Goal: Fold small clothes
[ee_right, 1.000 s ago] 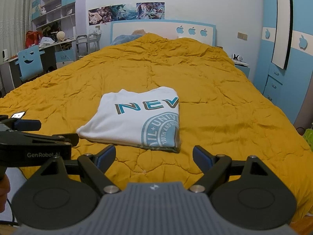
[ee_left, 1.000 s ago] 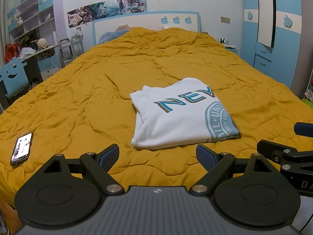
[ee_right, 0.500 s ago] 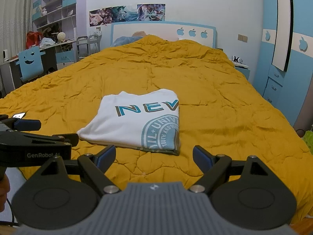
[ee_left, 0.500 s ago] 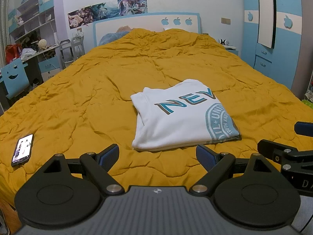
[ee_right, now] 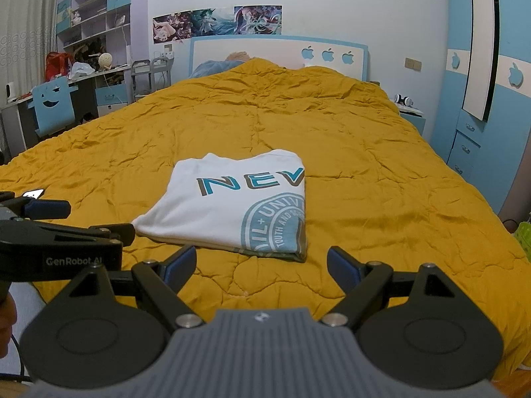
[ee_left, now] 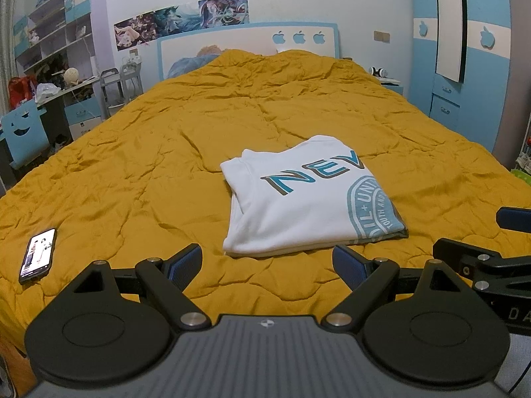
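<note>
A white T-shirt [ee_left: 298,205] with teal lettering and a round teal print lies folded into a flat rectangle on the mustard quilt [ee_left: 166,152]; it also shows in the right wrist view [ee_right: 232,205]. My left gripper [ee_left: 267,263] is open and empty, held just short of the shirt's near edge. My right gripper [ee_right: 260,263] is open and empty, also just short of the near edge. In the left wrist view the right gripper's fingers [ee_left: 458,252] show at the right side. In the right wrist view the left gripper's fingers [ee_right: 109,232] show at the left side.
A phone [ee_left: 38,255] with a lit screen lies on the quilt at the near left. A desk with shelves and a blue chair [ee_right: 53,106] stand left of the bed. A blue wardrobe [ee_right: 491,106] stands at the right, a nightstand [ee_right: 411,116] beside the headboard.
Both views have tilted up very slightly, so the shirt sits a little lower in frame. The shirt has not moved and both grippers stay open.
</note>
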`<state>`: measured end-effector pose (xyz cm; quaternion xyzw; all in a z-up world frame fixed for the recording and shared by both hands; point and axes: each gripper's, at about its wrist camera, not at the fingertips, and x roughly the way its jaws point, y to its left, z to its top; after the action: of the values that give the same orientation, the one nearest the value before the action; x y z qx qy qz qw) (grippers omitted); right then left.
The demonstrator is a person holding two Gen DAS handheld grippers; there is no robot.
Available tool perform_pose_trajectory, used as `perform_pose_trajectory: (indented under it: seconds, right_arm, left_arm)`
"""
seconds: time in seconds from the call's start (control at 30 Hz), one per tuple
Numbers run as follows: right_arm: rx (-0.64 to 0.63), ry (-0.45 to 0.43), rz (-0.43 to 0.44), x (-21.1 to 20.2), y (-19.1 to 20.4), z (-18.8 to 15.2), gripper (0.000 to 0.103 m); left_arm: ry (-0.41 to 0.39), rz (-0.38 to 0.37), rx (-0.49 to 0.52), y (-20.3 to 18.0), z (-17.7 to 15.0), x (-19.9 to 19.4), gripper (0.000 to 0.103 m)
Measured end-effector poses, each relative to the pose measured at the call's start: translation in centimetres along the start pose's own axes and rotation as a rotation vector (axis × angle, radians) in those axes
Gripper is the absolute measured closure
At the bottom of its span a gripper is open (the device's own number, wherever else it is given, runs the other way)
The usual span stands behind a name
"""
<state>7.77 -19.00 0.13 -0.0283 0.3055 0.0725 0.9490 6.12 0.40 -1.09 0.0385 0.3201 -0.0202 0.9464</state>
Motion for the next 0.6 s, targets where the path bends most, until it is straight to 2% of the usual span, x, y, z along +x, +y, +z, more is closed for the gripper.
perform_pose_trajectory:
  seconds: [0.4, 0.6]
  right_arm:
    - [-0.004, 0.005, 0.006, 0.29, -0.16, -0.07, 0.021]
    - [-0.004, 0.006, 0.006, 0.28, -0.14, -0.07, 0.021]
  left_arm:
    - [-0.007, 0.004, 0.002, 0.04, 0.65, -0.32, 0.000]
    - [-0.013, -0.018, -0.010, -0.40, 0.34, -0.47, 0.000]
